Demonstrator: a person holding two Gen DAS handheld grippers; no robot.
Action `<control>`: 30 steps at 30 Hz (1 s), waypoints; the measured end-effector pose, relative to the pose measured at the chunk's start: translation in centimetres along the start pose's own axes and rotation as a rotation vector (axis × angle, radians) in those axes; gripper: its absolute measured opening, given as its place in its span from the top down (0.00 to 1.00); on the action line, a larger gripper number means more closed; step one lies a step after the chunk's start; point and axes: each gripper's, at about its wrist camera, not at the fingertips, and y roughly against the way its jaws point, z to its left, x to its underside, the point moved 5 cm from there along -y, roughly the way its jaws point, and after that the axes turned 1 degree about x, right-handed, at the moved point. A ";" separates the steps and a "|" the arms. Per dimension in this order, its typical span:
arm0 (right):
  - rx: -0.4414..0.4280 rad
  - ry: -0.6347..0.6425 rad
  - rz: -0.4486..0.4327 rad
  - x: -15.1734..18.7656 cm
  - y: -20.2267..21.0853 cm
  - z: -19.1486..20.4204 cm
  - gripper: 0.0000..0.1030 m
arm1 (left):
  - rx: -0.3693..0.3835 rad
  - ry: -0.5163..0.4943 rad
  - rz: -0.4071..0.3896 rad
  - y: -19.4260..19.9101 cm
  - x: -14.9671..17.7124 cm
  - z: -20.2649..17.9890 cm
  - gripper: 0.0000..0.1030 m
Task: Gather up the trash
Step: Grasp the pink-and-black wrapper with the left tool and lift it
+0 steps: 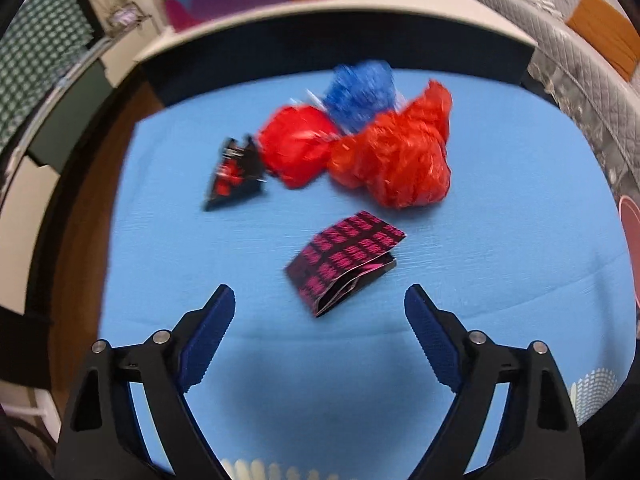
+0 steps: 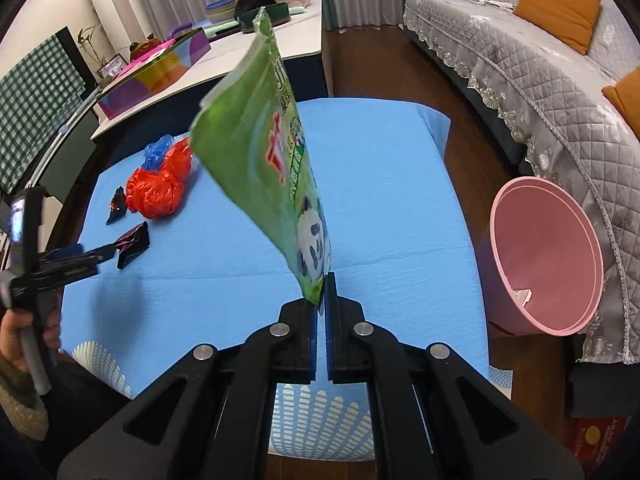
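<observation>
My left gripper (image 1: 320, 292) is open just above the blue tablecloth (image 1: 500, 220). The near corner of a folded pink-and-black wrapper (image 1: 344, 264) lies between its fingertips, and neither pad touches it. Beyond lie a black-and-red wrapper (image 1: 236, 172), two crumpled red plastic bags (image 1: 392, 156) and a blue bag (image 1: 358, 92). My right gripper (image 2: 322, 292) is shut on the bottom corner of a green snack bag with a panda (image 2: 264, 152) and holds it upright above the table. The left gripper (image 2: 108, 250) shows at the left edge of the right wrist view, beside that wrapper (image 2: 134, 244).
A pink waste bin (image 2: 548, 256) stands tilted on the floor to the right of the table, against a grey quilted sofa (image 2: 520, 60). A white counter (image 2: 240, 60) with coloured boxes runs behind the table. A person's hand (image 2: 16, 340) grips the left tool's handle.
</observation>
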 end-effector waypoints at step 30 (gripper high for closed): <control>-0.041 0.119 -0.006 1.2 0.7 2.7 0.97 | 0.102 0.091 -0.107 8.5 3.0 -0.2 0.91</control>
